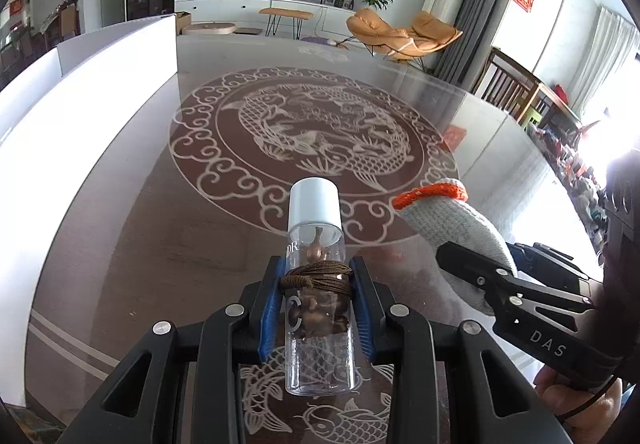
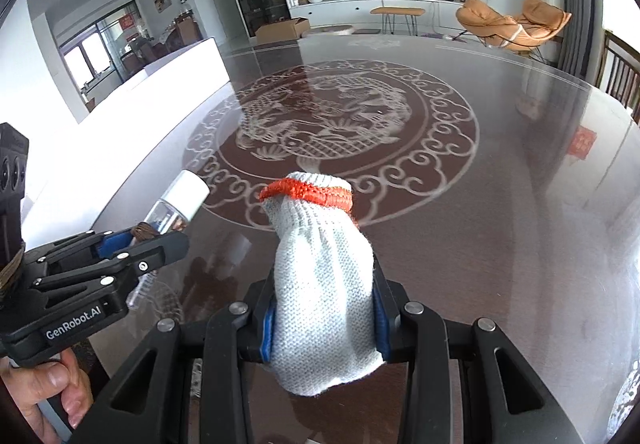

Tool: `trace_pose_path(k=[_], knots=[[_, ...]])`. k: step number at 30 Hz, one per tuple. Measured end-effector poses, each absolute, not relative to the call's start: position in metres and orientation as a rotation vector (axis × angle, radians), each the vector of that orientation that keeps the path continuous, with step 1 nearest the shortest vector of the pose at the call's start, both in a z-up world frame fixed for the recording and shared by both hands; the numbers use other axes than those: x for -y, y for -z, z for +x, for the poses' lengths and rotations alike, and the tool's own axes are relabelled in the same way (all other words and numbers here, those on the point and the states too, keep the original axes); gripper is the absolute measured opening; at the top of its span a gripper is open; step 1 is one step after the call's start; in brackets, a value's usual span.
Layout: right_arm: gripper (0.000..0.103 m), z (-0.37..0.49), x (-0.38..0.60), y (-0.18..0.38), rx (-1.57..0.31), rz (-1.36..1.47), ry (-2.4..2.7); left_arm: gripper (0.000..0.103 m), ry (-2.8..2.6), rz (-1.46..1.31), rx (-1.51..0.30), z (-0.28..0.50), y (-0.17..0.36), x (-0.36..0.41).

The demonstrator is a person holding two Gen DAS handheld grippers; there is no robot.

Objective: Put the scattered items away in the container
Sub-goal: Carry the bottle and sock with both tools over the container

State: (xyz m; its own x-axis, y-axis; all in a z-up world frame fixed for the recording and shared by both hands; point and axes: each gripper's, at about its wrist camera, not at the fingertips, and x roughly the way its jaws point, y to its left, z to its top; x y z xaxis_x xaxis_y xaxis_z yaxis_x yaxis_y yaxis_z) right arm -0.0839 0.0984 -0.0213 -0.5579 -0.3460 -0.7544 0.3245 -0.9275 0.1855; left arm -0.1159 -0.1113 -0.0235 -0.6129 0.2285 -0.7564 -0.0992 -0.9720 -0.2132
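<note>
My left gripper [image 1: 316, 304] clamps a clear bottle [image 1: 318, 324]. My right gripper [image 2: 324, 308] pinches a knitted glove [image 2: 320, 284] above the table [image 2: 480, 244].

L gripper [image 1: 316, 308] & R gripper [image 2: 322, 318]: black frames, blue jaw pads, silver screws; "GenRobot.AI", "DAS" markings

Bright daylight, blown-out window [image 1: 624, 148] glare at right, sheen on glass table [image 1: 120, 228], fisheye-curved dark corners.

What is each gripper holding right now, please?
Left gripper: shut on the clear bottle, which has a white cap and brown cord wrapped around it.
Right gripper: shut on the knitted glove with an orange cuff.
</note>
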Motion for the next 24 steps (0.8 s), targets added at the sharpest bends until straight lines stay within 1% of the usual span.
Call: trace_pose_path(k=[2,5,9,12,15,18,24], knots=[[0.037,-0.093,-0.079,0.003,0.039,1.164,2.453,0.032,-2.674,-1.239,0.269,-0.119,0.002,0.130],[0.037,-0.113,-0.043,-0.033,0.034,1.081,2.413,0.032,-2.732,-1.150,0.316,-0.130,-0.045,0.174],[0.037,-0.149,0.030,-0.091,-0.030,0.952,2.343,0.032,-2.875,-1.058,0.267,-0.157,-0.104,0.247],[0.037,-0.181,0.098,-0.129,-0.063,0.889,2.275,0.032,-2.982,-1.095,0.215,-0.194,-0.125,0.310],[0.037,-0.213,0.170,-0.148,-0.114,0.883,2.216,0.032,-3.017,-1.187,0.276,-0.231,-0.122,0.367],[0.037,-0.245,0.235,-0.148,-0.180,0.907,2.176,0.032,-3.034,-1.291,0.319,-0.261,-0.106,0.408],[0.039,-0.303,0.324,-0.108,-0.288,1.046,2.123,0.033,-2.970,-1.511,0.406,-0.298,-0.048,0.447]])
